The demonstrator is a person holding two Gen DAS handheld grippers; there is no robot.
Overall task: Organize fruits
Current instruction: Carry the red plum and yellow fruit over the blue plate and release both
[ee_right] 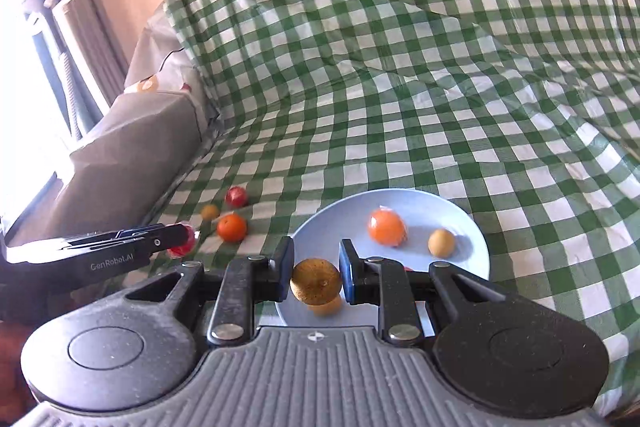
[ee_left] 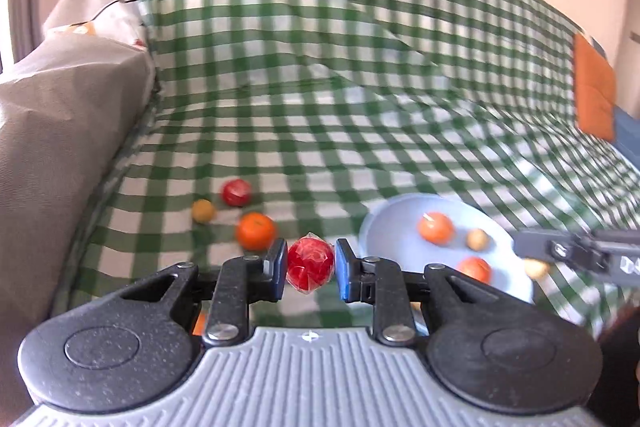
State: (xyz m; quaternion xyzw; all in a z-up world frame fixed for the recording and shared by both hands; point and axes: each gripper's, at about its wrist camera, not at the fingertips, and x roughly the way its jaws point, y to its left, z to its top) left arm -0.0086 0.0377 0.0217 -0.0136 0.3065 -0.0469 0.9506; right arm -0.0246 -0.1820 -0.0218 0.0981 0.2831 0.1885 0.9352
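My left gripper [ee_left: 311, 267] is shut on a red fruit in clear wrap [ee_left: 310, 265], held above the green checked cloth left of the pale blue plate [ee_left: 376, 227]. My right gripper [ee_right: 315, 281] is shut on a brown round fruit [ee_right: 316, 281] over the near edge of the plate [ee_right: 316, 227]. On the plate lie an orange fruit [ee_right: 386, 227], a small tan fruit [ee_right: 441, 243] and a reddish fruit [ee_left: 475, 269]. Left of the plate, on the cloth, rest an orange [ee_left: 256, 231], a red fruit [ee_left: 237, 192] and a small yellow-brown fruit [ee_left: 203, 211].
The checked cloth [ee_right: 400, 107] covers a sofa seat and backrest. A grey armrest [ee_left: 60, 131] stands at the left, with a window and curtain [ee_right: 24, 67] beyond it. An orange cushion [ee_left: 594, 95] leans at the far right.
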